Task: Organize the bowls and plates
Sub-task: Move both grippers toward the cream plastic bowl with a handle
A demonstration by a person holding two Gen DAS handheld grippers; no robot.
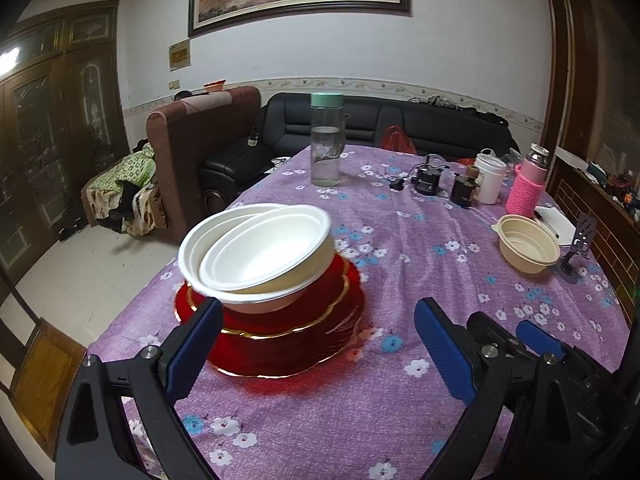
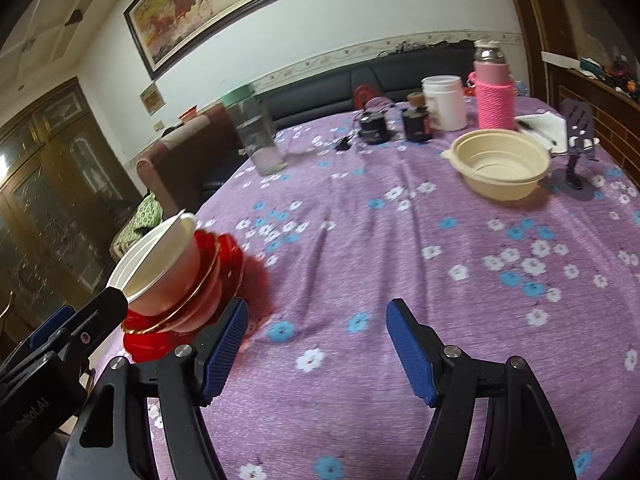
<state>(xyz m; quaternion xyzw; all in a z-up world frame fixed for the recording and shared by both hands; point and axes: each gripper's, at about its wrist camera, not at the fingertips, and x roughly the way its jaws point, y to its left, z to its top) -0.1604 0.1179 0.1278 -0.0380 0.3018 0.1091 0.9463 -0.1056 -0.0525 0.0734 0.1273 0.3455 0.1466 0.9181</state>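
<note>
Two white bowls point(image 1: 256, 256) atop red plates point(image 1: 280, 332); beige bowl point(image 1: 528, 244) well apart.

Left gripper housing point(image 2: 28, 420): I read mirrored lettering along its edge, roughly "…Robot.AI" (the start is cut off).
Wall plaque point(image 1: 179, 54): I see writing, too small to read.
Dark jars point(image 1: 428, 181): labels blurred, I can't read them.

The table under a purple flowered cloth point(image 1: 400, 280) carries stacked red glass plates point(image 1: 288, 344) near its left edge, a beige ribbed plastic bowl point(image 1: 528, 246) toward the right edge, and a clear mint-lidded bottle point(image 1: 327, 140) at the far edge
</note>
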